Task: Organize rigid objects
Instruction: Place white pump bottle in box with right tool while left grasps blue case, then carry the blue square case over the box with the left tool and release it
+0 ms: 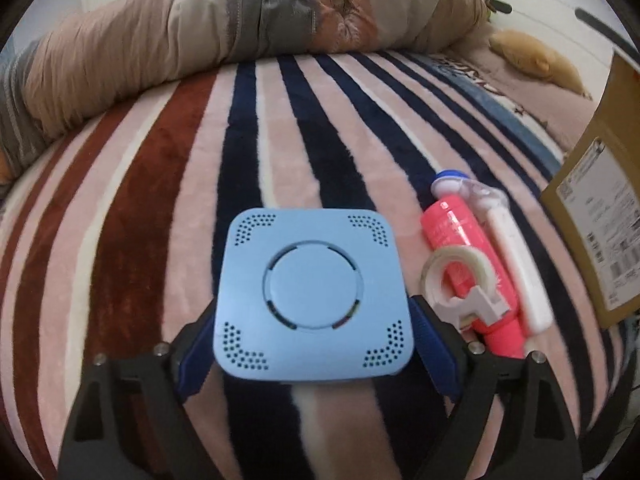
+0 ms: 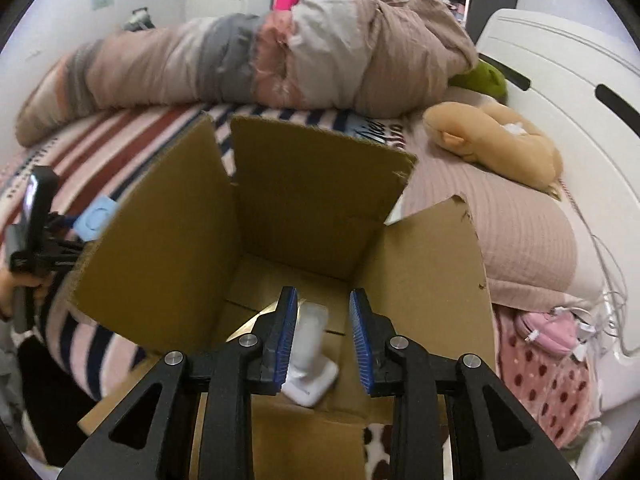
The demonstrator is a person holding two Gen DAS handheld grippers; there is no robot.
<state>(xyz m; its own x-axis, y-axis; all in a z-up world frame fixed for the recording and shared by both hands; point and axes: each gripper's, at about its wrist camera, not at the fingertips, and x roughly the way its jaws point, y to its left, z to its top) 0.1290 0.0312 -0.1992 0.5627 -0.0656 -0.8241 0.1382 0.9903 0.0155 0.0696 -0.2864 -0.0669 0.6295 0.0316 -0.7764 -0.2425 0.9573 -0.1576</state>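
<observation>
Rigid objects, loose lot, on a bed with a striped blanket (image 1: 160, 208).

Left wrist view:
- Blue square device (image 1: 310, 298), rounded corners, perforated at each corner, round centre panel. Sits between the blue-padded fingers of the left hand-held gripper (image 1: 314, 344), which press its two side edges; judged a pinch for lifting, flat side up so the pads bear on parallel faces.
- Pink tube (image 1: 466, 248) with white-and-blue cap, lying just right of the device.
- Clear tape dispenser (image 1: 460, 284), resting on the pink tube.
- White stick-shaped item (image 1: 516, 264), beside the tube on its far side; kind unclear.
- Cardboard box (image 1: 600, 208), labelled wall at right edge, near this cluster, so transfers are short.
- Rolled duvet (image 1: 240, 28) along the far side of the bed.

Right wrist view:
- Cardboard box, flaps upright, interior open to receive items.
- White handled object (image 2: 310, 356) on the box floor, already stowed.
- Right hand-held gripper (image 2: 324, 336), fingers spread and holding nothing, poised over the box opening above the white object.
- Tan plush toy (image 2: 496, 144) on the bed beyond the box; soft, judged outside the lot.
</observation>
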